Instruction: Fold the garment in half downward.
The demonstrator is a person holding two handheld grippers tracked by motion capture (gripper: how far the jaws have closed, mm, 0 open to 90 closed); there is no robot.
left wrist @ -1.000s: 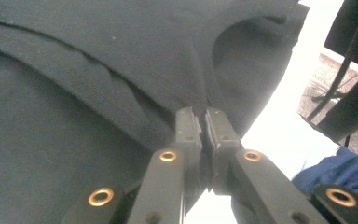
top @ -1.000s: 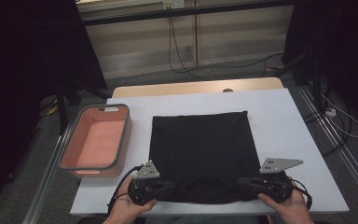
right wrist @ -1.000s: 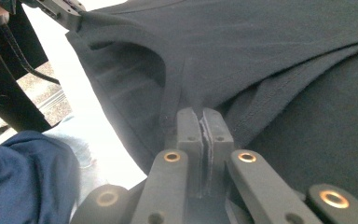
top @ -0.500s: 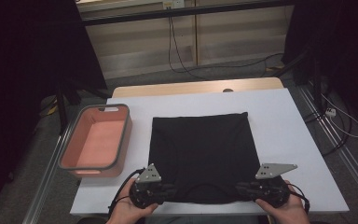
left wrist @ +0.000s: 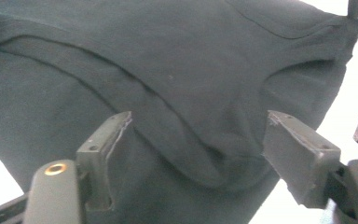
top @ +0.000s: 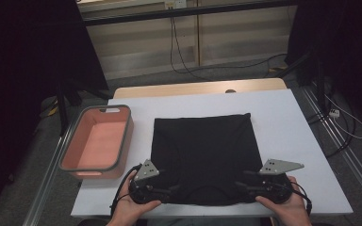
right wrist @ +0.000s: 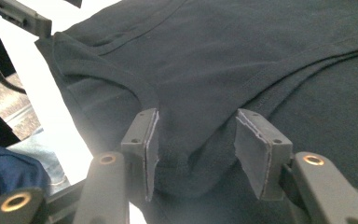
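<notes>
A black garment [top: 202,146] lies folded flat in the middle of the white table [top: 283,108]. My left gripper [top: 168,190] rests at its near left corner and my right gripper [top: 241,186] at its near right corner, jaws pointing inward along the near hem. In the left gripper view the left gripper [left wrist: 196,158] is wide open over a curved fold of the cloth [left wrist: 168,70]. The right gripper [right wrist: 196,149] is open less wide, with a bulge of the black cloth [right wrist: 261,46] lying between its jaws.
A pink bin [top: 87,168] with a grey rim stands at the table's left edge, beside the garment. Bare white table lies to the right of and behind the cloth. Cables run across the floor beyond the table.
Both hands stay at the garment's near edge with only small sideways shifts. The garment has not visibly moved.
</notes>
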